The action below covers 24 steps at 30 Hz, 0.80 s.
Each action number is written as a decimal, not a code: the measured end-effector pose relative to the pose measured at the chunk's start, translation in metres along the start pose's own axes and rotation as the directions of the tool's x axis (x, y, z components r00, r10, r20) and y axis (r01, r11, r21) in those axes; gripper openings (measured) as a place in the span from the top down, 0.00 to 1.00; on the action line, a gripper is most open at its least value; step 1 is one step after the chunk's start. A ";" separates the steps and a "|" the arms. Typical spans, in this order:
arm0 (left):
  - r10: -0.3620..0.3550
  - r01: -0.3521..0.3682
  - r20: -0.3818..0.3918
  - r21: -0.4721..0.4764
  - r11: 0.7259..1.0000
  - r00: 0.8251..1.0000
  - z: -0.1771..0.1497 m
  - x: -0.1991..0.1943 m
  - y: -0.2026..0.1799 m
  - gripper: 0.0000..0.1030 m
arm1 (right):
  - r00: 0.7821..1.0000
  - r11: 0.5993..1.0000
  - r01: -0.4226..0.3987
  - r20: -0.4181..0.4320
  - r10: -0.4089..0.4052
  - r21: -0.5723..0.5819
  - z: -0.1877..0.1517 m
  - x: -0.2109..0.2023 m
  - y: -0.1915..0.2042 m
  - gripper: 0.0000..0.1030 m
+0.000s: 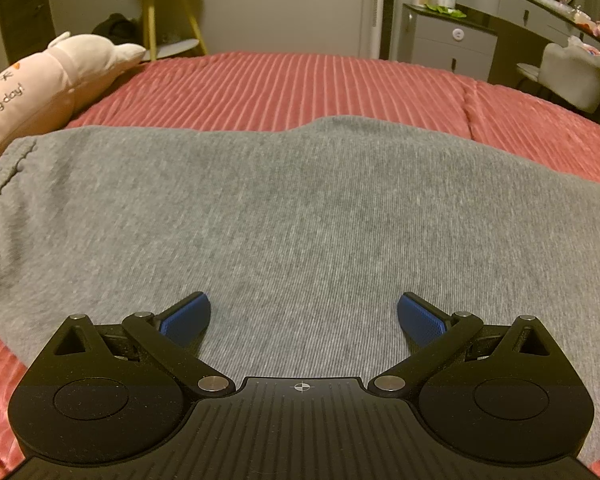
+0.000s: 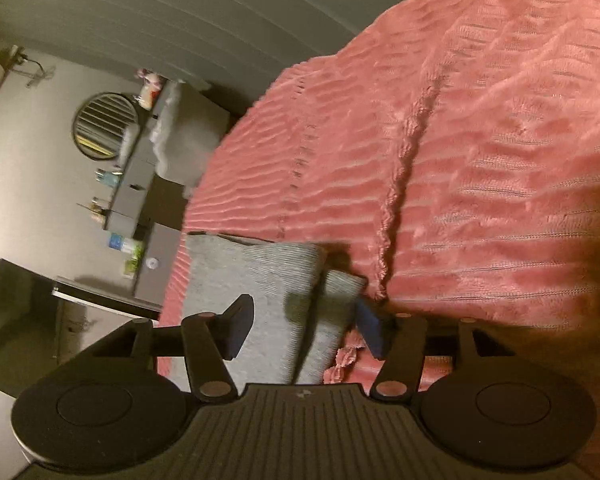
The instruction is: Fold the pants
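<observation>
Pants spread flat on bed, near edge. Pillow far left, beside pants. Stool behind bed, far left. Dresser far right.

Left view low over pants; right view rolled sideways; shared bedspread.

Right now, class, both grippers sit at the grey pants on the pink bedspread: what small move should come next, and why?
Probably close the right gripper on the pants. Its jaws are open with the layered grey edge lying between them, over the pink bedspread. The left gripper is also open, above flat cloth with no edge to pinch.
</observation>
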<state>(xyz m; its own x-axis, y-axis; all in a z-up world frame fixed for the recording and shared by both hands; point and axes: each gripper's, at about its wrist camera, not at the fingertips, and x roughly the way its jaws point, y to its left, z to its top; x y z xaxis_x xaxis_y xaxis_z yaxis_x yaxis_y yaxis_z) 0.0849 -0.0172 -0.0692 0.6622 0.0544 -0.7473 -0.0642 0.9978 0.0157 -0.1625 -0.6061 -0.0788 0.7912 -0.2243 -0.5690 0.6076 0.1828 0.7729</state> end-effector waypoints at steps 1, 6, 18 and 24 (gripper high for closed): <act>0.000 0.000 0.000 0.000 1.000 1.000 0.000 0.000 0.000 0.00 | 1.000 1.000 0.003 0.000 -0.003 -0.008 0.000 0.001 0.002 0.45; 0.000 0.000 0.000 -0.001 1.000 1.000 0.000 0.000 0.000 0.00 | 1.000 0.999 0.006 -0.004 -0.006 -0.036 0.000 0.004 0.007 0.84; 0.003 -0.003 0.000 -0.005 1.000 1.000 0.000 0.000 0.000 0.00 | 0.998 0.998 -0.053 -0.021 0.052 -0.022 -0.002 0.022 0.009 0.85; 0.010 -0.010 -0.002 -0.016 1.000 1.000 0.000 -0.003 0.000 0.00 | 1.000 0.995 -0.005 -0.014 0.003 -0.100 -0.005 0.025 0.022 0.76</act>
<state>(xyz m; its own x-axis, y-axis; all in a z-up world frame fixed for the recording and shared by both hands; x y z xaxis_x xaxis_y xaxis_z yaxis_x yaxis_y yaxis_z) 0.0833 -0.0172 -0.0668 0.6604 0.0642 -0.7482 -0.0826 0.9965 0.0125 -0.1285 -0.6032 -0.0773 0.7941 -0.2100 -0.5704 0.6078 0.2787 0.7436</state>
